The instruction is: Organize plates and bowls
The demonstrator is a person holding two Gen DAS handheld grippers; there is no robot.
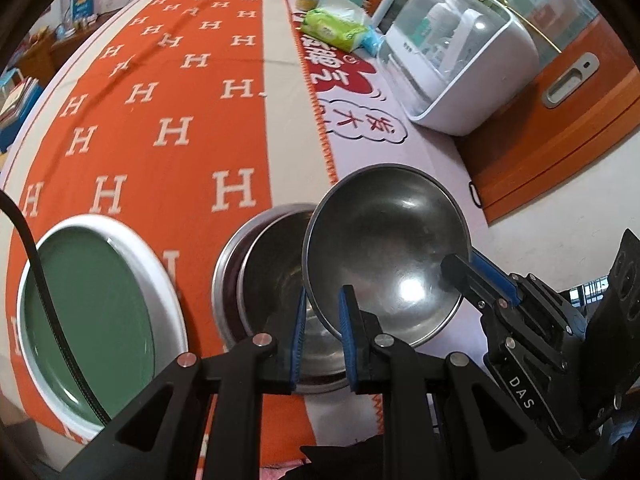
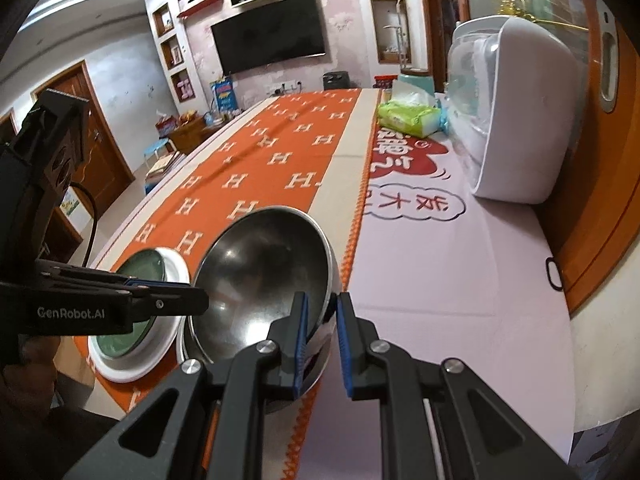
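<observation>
Steel round bowl (image 1: 384, 256) tilted, pinched at opposite rims by my left hand-held gripper (image 1: 322, 340) and right hand-held gripper (image 2: 322, 344), above a second steel bowl (image 1: 260, 276) on the surface (image 1: 432, 160).

A home living room: a wall-mounted television (image 2: 269, 32), display shelves (image 2: 174, 50) and a cloth-covered table (image 2: 256, 152).

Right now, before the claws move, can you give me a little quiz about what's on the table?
1. True or false: the green plate sits on a white plate.
2. The left claw and the right claw both pinch which thing? A: green plate. B: lifted bowl. C: white plate.
3. What colour is the cloth with the H letters?

Key: 1 true. 2 B. 3 orange.
</observation>
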